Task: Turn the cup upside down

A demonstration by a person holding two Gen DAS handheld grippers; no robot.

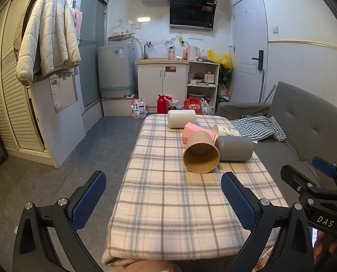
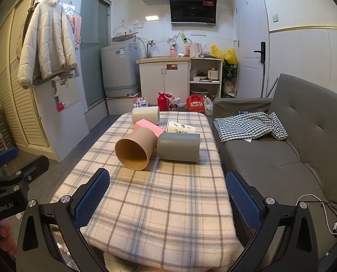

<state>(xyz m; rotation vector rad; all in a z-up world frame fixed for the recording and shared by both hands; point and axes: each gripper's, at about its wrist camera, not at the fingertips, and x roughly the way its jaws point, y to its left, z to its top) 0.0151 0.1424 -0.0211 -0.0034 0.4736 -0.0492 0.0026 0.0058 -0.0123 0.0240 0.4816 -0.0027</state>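
Several cups lie on their sides on the plaid-covered table [image 1: 168,204]. A tan cup [image 1: 201,153] [image 2: 135,149] has its mouth toward me. A grey cup [image 1: 235,148] [image 2: 178,147] lies right of it. A pink cup [image 1: 194,131] [image 2: 149,125], a white printed cup [image 1: 225,131] [image 2: 180,128] and a cream cup [image 1: 181,118] [image 2: 145,115] lie behind. My left gripper [image 1: 163,195] is open and empty at the table's near end. My right gripper [image 2: 168,195] is open and empty, also short of the cups; it shows in the left wrist view [image 1: 322,181].
A grey sofa [image 2: 281,158] with a checked cloth [image 2: 247,124] runs along the table's right side. Open floor [image 1: 89,147] lies to the left. A cabinet [image 1: 161,81], washing machine [image 1: 116,70] and bags stand beyond the far end.
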